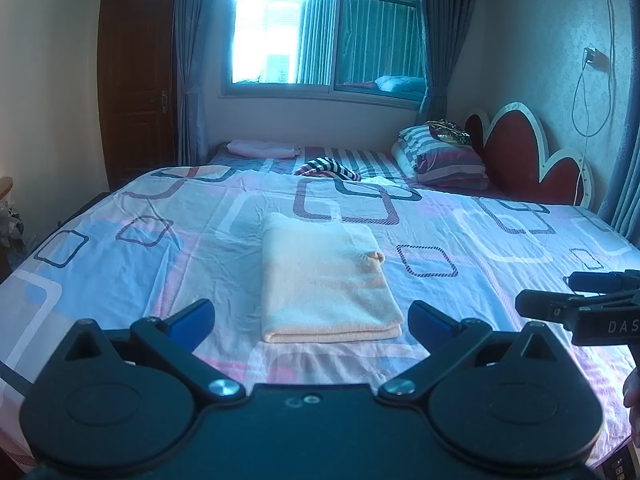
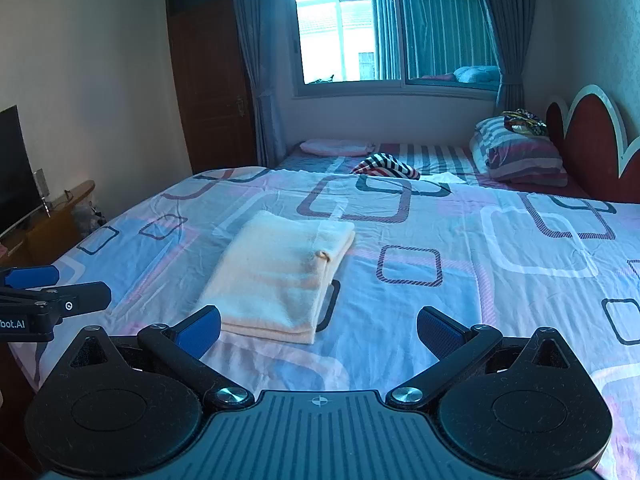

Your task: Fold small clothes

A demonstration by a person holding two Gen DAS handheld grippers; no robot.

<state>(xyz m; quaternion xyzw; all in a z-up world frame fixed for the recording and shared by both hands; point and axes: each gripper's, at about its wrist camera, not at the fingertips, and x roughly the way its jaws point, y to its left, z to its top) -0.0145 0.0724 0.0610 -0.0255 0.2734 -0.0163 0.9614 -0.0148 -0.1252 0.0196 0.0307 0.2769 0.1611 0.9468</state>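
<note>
A pale peach cloth lies folded into a neat rectangle on the patterned bed sheet; it also shows in the right wrist view. My left gripper is open and empty, held just short of the cloth's near edge. My right gripper is open and empty, to the right of the cloth's near corner. The right gripper shows at the right edge of the left wrist view. The left gripper shows at the left edge of the right wrist view.
A striped garment lies crumpled further back on the bed. Striped pillows sit by the red headboard. A pink folded cloth lies near the window wall. A TV stands on a wooden unit to the left.
</note>
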